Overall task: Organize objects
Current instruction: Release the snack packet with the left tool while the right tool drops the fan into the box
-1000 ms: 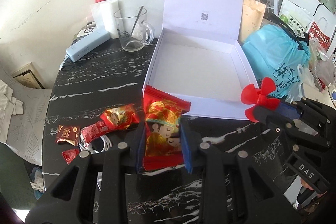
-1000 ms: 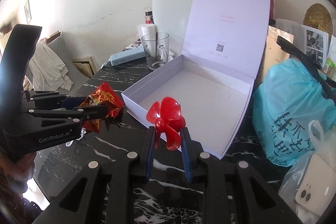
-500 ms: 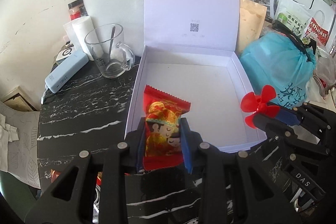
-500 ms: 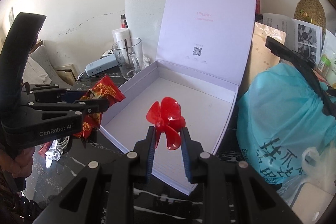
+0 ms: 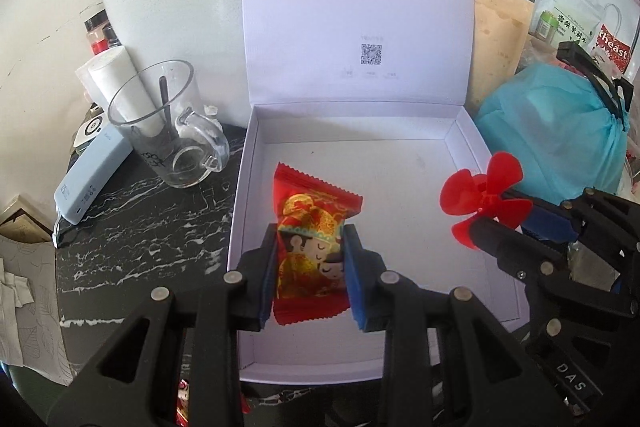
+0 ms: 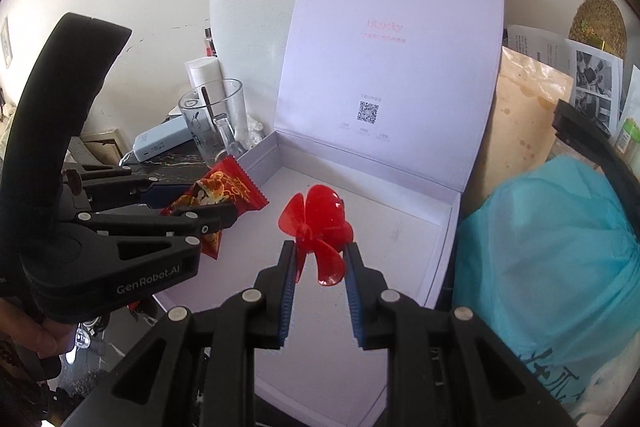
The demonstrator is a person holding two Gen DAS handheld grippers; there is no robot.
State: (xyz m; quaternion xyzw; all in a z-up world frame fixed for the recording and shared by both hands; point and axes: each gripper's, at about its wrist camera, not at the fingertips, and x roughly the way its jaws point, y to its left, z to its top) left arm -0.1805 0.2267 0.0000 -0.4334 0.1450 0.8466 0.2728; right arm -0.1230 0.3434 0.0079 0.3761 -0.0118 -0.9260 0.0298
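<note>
My left gripper (image 5: 310,259) is shut on a red candy packet (image 5: 314,227) with two cartoon figures, held over the left part of the open white box (image 5: 460,155). The packet also shows in the right wrist view (image 6: 224,193). My right gripper (image 6: 320,267) is shut on a red plastic propeller (image 6: 320,227), held over the box (image 6: 440,223), to the right of the left gripper (image 6: 208,215). The propeller also shows in the left wrist view (image 5: 484,193), held by the right gripper (image 5: 500,223). The box lid stands upright behind.
A glass mug (image 5: 168,131) with a spoon and a light blue power bank (image 5: 90,183) stand left of the box on the black marble table (image 5: 152,227). A blue plastic bag (image 5: 560,131) and food packets crowd the right side. More candy (image 5: 183,403) lies near the front edge.
Both grippers have moved forward with their objects, from in front of the box to over its inside. The candy packet and propeller stay held.
</note>
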